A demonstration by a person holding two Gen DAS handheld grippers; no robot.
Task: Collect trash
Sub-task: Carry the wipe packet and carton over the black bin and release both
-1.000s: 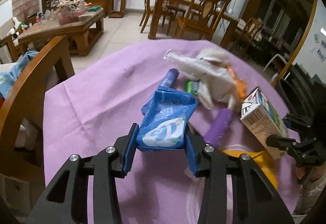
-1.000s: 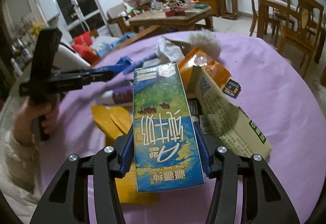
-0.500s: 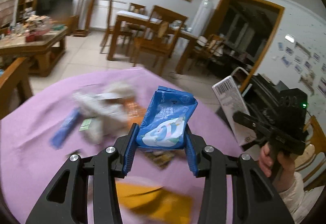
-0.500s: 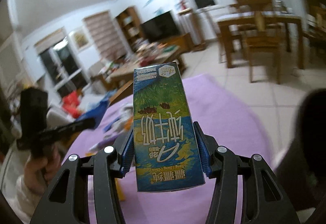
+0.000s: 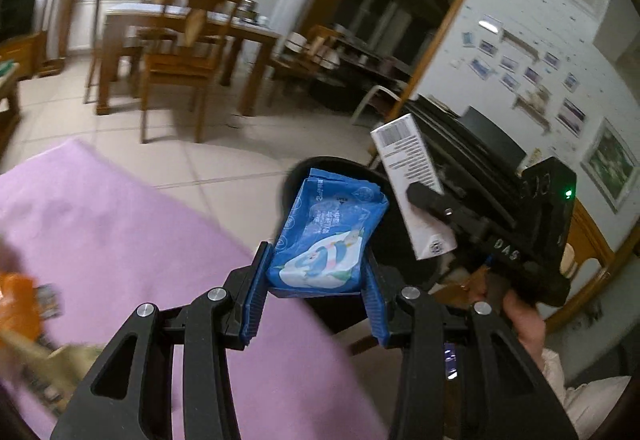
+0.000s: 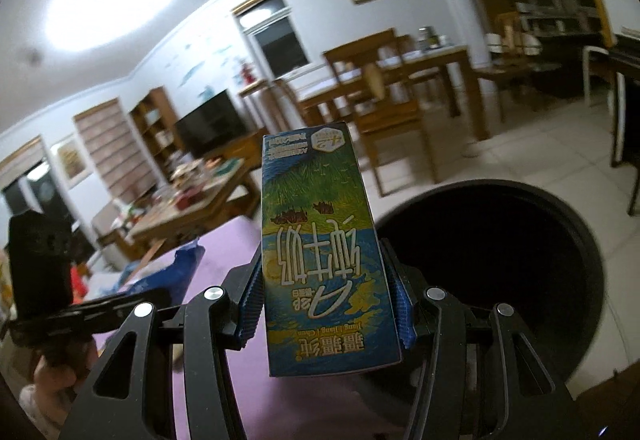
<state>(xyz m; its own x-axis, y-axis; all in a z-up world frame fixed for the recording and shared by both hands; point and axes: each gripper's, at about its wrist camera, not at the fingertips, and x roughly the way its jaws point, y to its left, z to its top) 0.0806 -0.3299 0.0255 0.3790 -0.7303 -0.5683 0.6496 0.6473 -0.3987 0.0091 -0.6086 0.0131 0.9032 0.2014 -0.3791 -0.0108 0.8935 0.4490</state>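
Note:
My left gripper (image 5: pixel 316 290) is shut on a blue wipes packet (image 5: pixel 328 236) and holds it past the edge of the purple-clothed table (image 5: pixel 120 240), in front of a black round bin (image 5: pixel 332 168). My right gripper (image 6: pixel 326 304) is shut on a blue-green milk carton (image 6: pixel 320 252), held upright beside the bin's open mouth (image 6: pixel 492 260). The carton's white side (image 5: pixel 412 188) and the right gripper also show in the left wrist view. The left gripper with the packet (image 6: pixel 176 272) shows at the left of the right wrist view.
An orange wrapper (image 5: pixel 18 304) and other blurred scraps lie at the table's left. Wooden dining table and chairs (image 5: pixel 176 52) stand behind on the tiled floor. A coffee table (image 6: pixel 192 200) and TV are farther back.
Both grippers have swung from over the trash pile on the table to the right, off the table edge, to the black bin. Each still holds its item.

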